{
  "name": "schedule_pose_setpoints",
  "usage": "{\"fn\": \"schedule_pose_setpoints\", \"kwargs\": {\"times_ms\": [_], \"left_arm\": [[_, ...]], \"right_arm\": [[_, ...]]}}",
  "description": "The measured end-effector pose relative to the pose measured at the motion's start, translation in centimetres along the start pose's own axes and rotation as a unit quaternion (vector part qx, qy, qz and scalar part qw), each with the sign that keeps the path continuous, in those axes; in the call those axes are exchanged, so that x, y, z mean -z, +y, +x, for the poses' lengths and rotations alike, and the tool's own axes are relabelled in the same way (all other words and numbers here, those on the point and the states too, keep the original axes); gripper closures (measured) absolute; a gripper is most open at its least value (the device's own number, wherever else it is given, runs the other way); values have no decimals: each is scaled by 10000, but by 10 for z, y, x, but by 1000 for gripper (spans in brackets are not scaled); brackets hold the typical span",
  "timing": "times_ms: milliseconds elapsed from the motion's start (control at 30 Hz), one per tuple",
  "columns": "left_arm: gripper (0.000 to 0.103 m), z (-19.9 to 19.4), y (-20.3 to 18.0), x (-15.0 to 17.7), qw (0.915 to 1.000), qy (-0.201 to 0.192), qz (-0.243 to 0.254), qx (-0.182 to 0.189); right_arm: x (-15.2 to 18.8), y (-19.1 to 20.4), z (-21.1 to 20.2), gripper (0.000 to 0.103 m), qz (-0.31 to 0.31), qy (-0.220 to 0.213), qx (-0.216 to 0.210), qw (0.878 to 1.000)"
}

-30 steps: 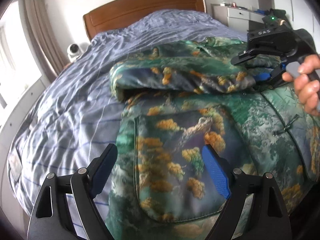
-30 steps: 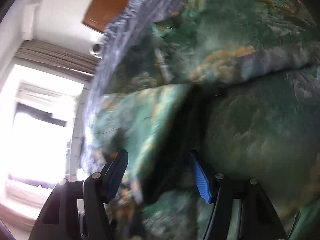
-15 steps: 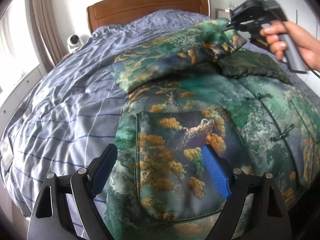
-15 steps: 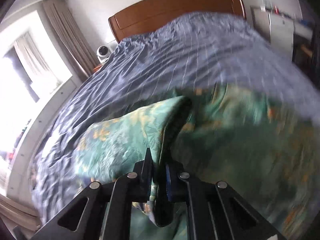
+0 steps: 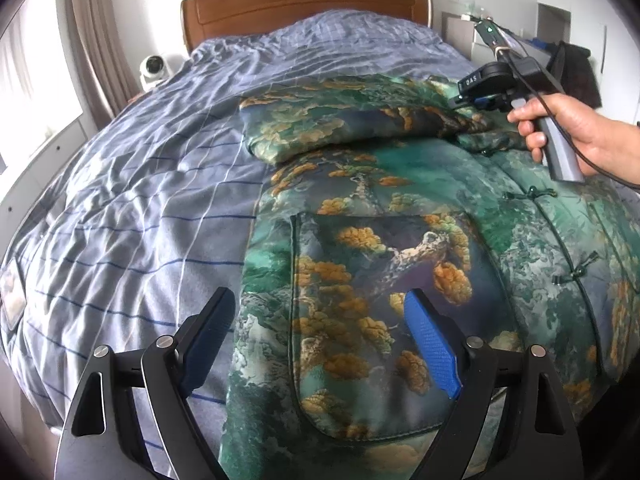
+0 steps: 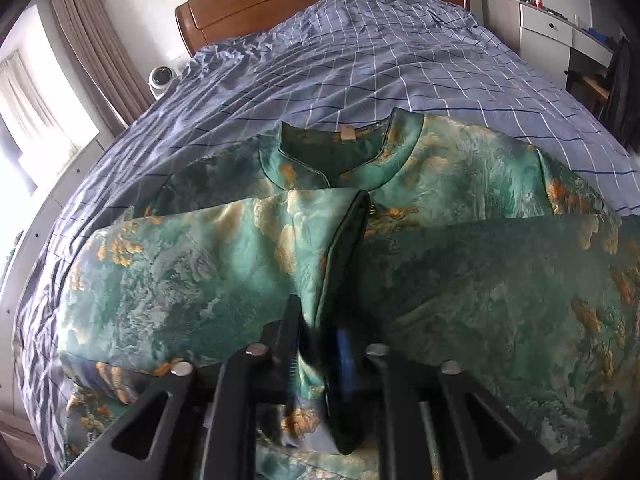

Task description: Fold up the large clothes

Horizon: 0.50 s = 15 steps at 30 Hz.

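Observation:
A green padded jacket (image 5: pixel 400 208) with gold tree print lies front up on the bed, its collar (image 6: pixel 340 156) toward the headboard. Its left sleeve (image 5: pixel 340 124) is folded across the chest. My right gripper (image 6: pixel 320 336) is shut on the sleeve's cuff (image 6: pixel 344 240), holding it over the jacket's middle near the collar; it also shows in the left wrist view (image 5: pixel 464 100), held by a hand. My left gripper (image 5: pixel 320 332) is open and empty, hovering over the jacket's lower patch pocket (image 5: pixel 372 300).
The bed has a blue checked duvet (image 5: pixel 140 208) and a wooden headboard (image 5: pixel 304 4). A white camera (image 5: pixel 154 68) sits at the bed's far left. A white cabinet (image 6: pixel 552 28) stands at the right. A window with curtains is at the left.
My right gripper closed on the sleeve cuff, lifted it, and carried the sleeve across the chest toward the collar, now lower over the jacket. My left gripper stayed open over the pocket.

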<state>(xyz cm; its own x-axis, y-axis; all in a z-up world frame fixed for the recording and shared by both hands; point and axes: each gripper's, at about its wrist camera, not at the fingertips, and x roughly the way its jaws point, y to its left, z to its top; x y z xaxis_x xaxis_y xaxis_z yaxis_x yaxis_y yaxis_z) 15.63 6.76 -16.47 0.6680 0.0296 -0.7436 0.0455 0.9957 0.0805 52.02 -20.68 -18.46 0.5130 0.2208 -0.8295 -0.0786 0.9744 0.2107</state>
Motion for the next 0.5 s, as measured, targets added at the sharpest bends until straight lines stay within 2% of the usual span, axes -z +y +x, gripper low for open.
{"fn": "schedule_pose_setpoints", "kwargs": {"times_ms": [67,233,333,400,500], "left_arm": [[16,-1,-1,0,10000,-30,42,-41],[16,-4,-4,-1,9999,-23,128,-75],[16,-4,-6,-2,9999,-14,155,-70],[16,-3,-8,-3,9998,-4,164,-71],[16,-4,-12,-5,9997,27,208,-100]], "right_arm": [[-3,1,-2,68,-94,44,117,9999],[-3,6,-33,66,-477,-137,370,9981],[1,18,-61,66,-905,-555,597,9926],[3,28,-74,66,-1101,-719,500,9901],[6,48,-83,66,-1396,-815,49,9868]]}}
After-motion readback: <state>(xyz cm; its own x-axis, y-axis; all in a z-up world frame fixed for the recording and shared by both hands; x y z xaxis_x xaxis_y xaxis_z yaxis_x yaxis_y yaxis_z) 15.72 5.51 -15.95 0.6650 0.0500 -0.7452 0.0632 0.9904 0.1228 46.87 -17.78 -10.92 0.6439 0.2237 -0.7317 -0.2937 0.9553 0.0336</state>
